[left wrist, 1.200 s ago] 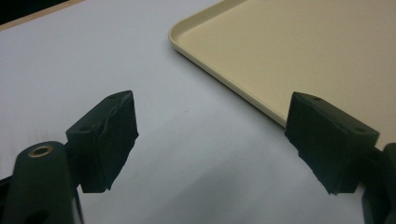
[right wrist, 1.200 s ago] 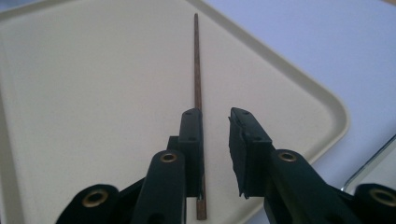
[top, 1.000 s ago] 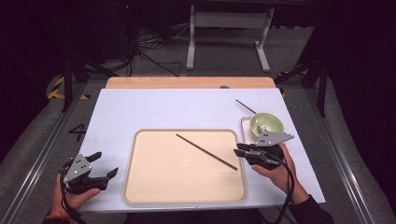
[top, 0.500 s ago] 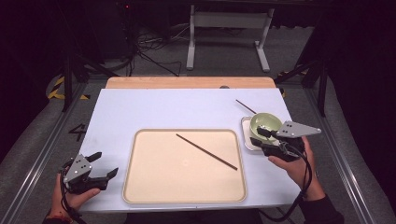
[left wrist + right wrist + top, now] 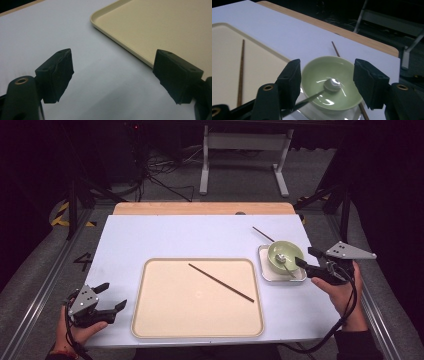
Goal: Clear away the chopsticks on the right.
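A beige tray (image 5: 165, 320) lies in the middle of the white table, with a dark chopstick (image 5: 221, 282) lying slantwise on it. A second chopstick (image 5: 262, 234) rests on the table behind a green bowl (image 5: 285, 252). The bowl stands on a small white plate (image 5: 265, 272) and holds a metal spoon (image 5: 283, 260). My right gripper (image 5: 305, 257) hovers at the bowl's right side. Its jaws have just been opening and grip nothing. In the right gripper view the bowl (image 5: 329, 75) and spoon (image 5: 332, 85) sit ahead of the open gripper (image 5: 328, 77). My left gripper (image 5: 111, 296) rests open left of the tray.
The left gripper view has the tray's corner (image 5: 150, 32) just ahead over bare white tabletop (image 5: 50, 32). A wooden strip (image 5: 200, 208) edges the table's far side. Metal rails (image 5: 35, 290) run along both sides, and a stand's legs (image 5: 240, 160) rise beyond.
My right gripper has moved right and slightly up, from the tray's right edge by the chopstick's end to beside the bowl, and its jaws have spread. The left gripper has stayed put.
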A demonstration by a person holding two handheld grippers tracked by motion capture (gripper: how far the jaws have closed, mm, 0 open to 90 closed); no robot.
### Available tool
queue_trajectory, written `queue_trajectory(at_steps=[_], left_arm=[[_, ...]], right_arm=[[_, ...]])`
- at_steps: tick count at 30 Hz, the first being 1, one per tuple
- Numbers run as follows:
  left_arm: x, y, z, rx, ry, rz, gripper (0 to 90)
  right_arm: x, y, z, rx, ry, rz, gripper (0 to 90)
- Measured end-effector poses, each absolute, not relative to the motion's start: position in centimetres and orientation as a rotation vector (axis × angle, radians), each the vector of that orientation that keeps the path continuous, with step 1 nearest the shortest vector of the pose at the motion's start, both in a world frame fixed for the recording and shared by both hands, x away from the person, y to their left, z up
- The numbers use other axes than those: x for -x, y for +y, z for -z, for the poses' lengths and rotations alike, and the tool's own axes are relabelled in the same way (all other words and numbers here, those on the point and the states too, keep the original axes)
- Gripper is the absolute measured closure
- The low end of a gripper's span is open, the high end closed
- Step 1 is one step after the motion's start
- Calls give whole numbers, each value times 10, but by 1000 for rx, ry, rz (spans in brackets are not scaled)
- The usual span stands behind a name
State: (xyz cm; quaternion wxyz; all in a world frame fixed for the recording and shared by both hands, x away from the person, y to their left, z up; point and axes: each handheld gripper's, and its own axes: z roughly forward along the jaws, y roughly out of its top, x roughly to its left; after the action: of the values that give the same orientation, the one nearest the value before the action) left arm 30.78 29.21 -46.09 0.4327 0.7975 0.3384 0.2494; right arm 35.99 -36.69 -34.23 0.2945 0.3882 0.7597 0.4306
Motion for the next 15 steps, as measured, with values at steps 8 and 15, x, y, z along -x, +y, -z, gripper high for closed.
queue_trajectory(at_steps=[8, 15], left_arm=[[-308, 292, 460, -1989, 842, -625, 176], [-308, 292, 460, -1990, 846, -625, 176]], right_arm=[[-374, -400, 360, -1184, 1947, -1113, 421], [-393, -421, 387, -1319, 1949, -1059, 445]])
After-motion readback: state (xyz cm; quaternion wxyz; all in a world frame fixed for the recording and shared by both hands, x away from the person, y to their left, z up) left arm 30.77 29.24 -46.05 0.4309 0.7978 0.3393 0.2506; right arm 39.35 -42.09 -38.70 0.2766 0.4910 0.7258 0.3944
